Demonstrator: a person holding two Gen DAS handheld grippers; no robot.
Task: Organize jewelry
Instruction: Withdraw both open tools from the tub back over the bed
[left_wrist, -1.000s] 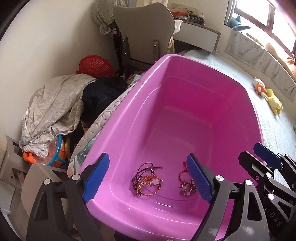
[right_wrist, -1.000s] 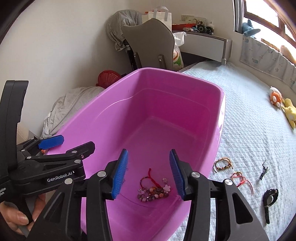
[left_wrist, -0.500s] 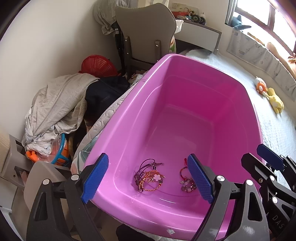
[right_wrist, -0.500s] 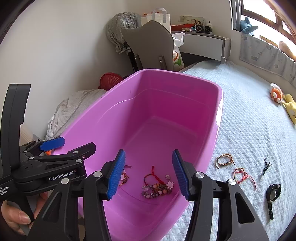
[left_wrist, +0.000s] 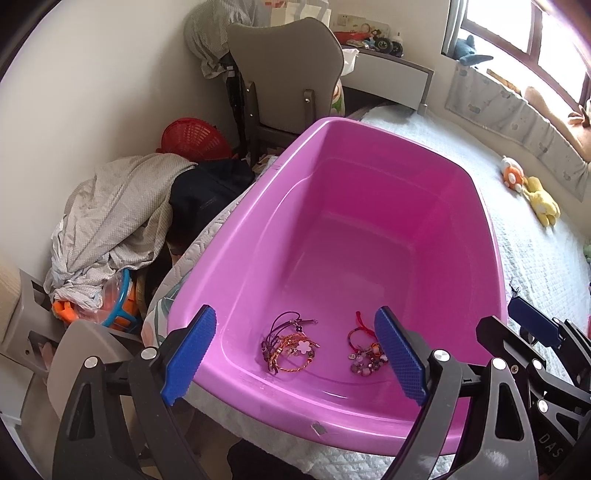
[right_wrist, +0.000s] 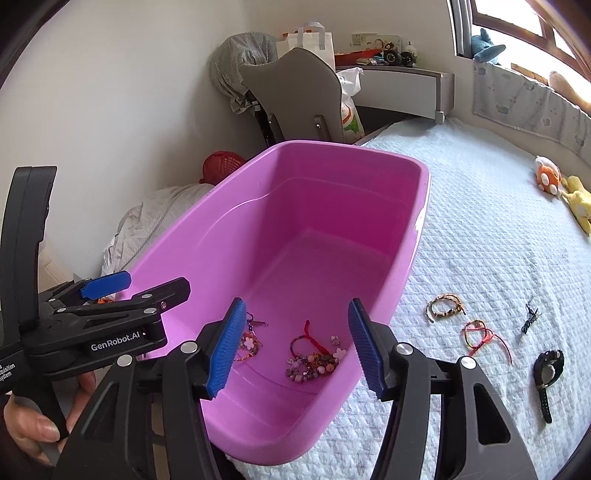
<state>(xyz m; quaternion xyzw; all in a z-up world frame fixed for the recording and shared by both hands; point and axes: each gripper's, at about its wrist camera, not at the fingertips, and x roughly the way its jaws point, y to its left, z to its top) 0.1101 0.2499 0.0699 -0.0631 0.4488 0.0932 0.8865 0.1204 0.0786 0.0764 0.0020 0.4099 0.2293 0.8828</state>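
Left tongs (left_wrist: 295, 363) stand wide apart, empty, above two bracelet heaps (left_wrist: 291, 345) in the pink tub (left_wrist: 369, 229). Right tongs (right_wrist: 293, 349), empty, are opening over the beaded heap (right_wrist: 314, 360); to their right, more bracelets (right_wrist: 445, 308) and a watch (right_wrist: 546, 373) lie on the bed (right_wrist: 480, 221).

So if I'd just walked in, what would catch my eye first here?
The big pink tub on the white bed, with two tangles of beaded bracelets lying at its near end. Then the blue-padded left gripper and right gripper, both above them holding nothing, the right's jaws opening.

Black angular gripper frames, silver screws, ribbed blue fingers (right_wrist: 226, 347), white "GenRobot.AI" lettering.
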